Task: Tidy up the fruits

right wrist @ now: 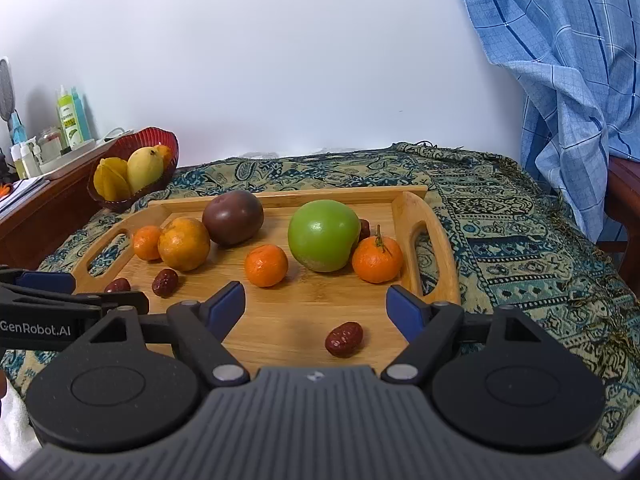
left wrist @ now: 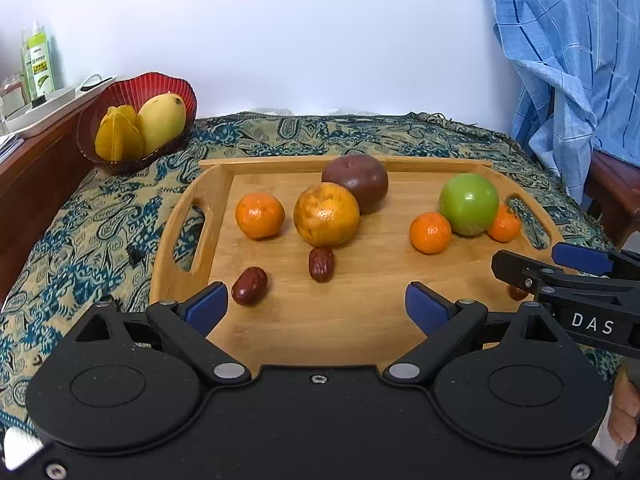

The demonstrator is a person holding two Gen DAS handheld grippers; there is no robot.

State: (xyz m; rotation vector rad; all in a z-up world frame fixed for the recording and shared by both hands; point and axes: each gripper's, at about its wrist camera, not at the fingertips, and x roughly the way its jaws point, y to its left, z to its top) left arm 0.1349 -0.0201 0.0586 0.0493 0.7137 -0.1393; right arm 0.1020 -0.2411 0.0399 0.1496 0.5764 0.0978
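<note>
A wooden tray (left wrist: 360, 320) (right wrist: 288, 320) holds a green apple (left wrist: 469, 204) (right wrist: 324, 235), a dark purple fruit (left wrist: 355, 182) (right wrist: 233, 217), a large orange (left wrist: 326, 214) (right wrist: 184, 244), three small mandarins (left wrist: 259, 216) (left wrist: 430, 233) (right wrist: 377, 259) and several red dates (left wrist: 249, 285) (left wrist: 321, 264) (right wrist: 344, 339). My left gripper (left wrist: 317, 307) is open and empty over the tray's near edge. My right gripper (right wrist: 315, 307) is open and empty, with one date lying just ahead between its fingers.
A red basket (left wrist: 132, 88) (right wrist: 160, 138) with a mango (left wrist: 161, 122) and starfruit (left wrist: 118, 136) stands at the back left. A patterned cloth (right wrist: 520, 248) covers the table. A blue checked cloth (left wrist: 568, 48) hangs at the right. Bottles (left wrist: 39, 60) stand on the left shelf.
</note>
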